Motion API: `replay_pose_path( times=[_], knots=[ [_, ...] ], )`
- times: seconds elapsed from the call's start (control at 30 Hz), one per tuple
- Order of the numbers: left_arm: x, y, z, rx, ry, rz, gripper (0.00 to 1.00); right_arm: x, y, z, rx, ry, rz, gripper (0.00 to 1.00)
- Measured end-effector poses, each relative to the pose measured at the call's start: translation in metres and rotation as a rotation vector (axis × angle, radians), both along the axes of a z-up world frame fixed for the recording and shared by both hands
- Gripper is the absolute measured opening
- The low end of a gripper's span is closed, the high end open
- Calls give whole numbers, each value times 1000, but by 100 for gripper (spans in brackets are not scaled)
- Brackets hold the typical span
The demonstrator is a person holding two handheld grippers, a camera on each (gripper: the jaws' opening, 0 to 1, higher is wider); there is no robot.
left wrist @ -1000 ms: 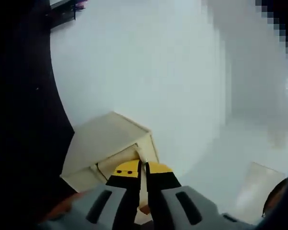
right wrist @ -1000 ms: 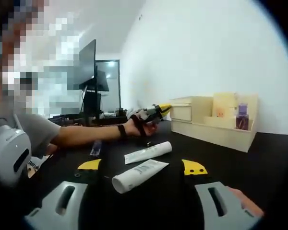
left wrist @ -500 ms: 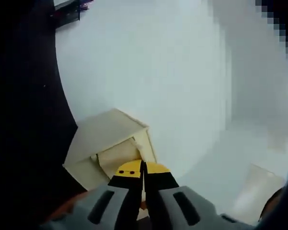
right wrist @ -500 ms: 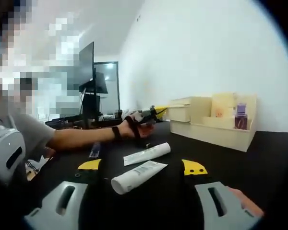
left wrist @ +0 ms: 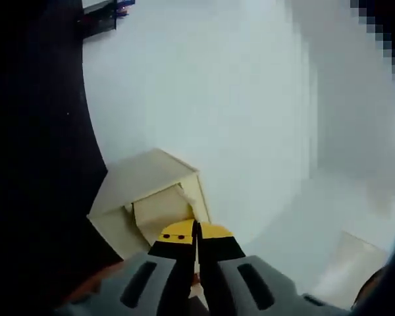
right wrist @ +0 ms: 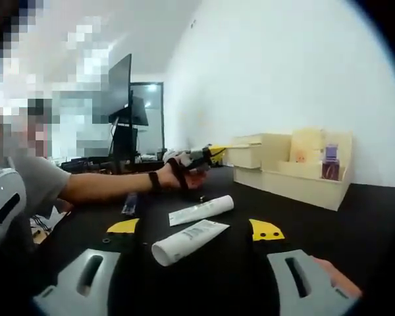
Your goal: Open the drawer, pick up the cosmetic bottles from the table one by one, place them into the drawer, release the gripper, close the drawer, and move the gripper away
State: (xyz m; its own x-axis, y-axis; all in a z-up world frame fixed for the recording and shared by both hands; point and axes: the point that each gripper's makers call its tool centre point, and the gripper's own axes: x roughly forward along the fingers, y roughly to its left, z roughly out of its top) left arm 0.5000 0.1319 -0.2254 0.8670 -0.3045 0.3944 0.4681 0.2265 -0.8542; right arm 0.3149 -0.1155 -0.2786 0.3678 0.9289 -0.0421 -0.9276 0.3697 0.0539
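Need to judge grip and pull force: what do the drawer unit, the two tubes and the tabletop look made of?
The drawer unit looks like pale unpainted wood or plywood, matte, with flat panels and square edges. The two tubes, lying on the table, look like soft white plastic with printed labels and a slight sheen. The tabletop looks black and matte, possibly a mat or laminate; the views leave that open.

A: How is the light?
B: Bright and even; the plain white wall [right wrist: 283, 79] is almost blown out, and the matte black tabletop [right wrist: 355, 224] swallows shadows.
A: Sharpness?
B: Soft throughout. The left gripper view is hazy, the pale wooden drawer box [left wrist: 148, 197] blurred. Fisheye bending curves every edge near the rim.
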Motion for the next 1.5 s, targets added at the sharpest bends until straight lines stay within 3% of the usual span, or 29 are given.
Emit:
replay_pose_path(
  times=[0.53, 1.07, 1.5],
  knots=[
    [-23, -4, 5, 0, -4, -3, 5, 1, -2, 0, 6, 8, 2, 58],
    [-66, -22, 8, -25, -7, -27, 11, -4, -1, 0, -5, -6, 4, 58],
    [-80, -22, 8, -28, 4, -44, 13, -8, -1, -1, -11, -13, 7, 58]
  ],
)
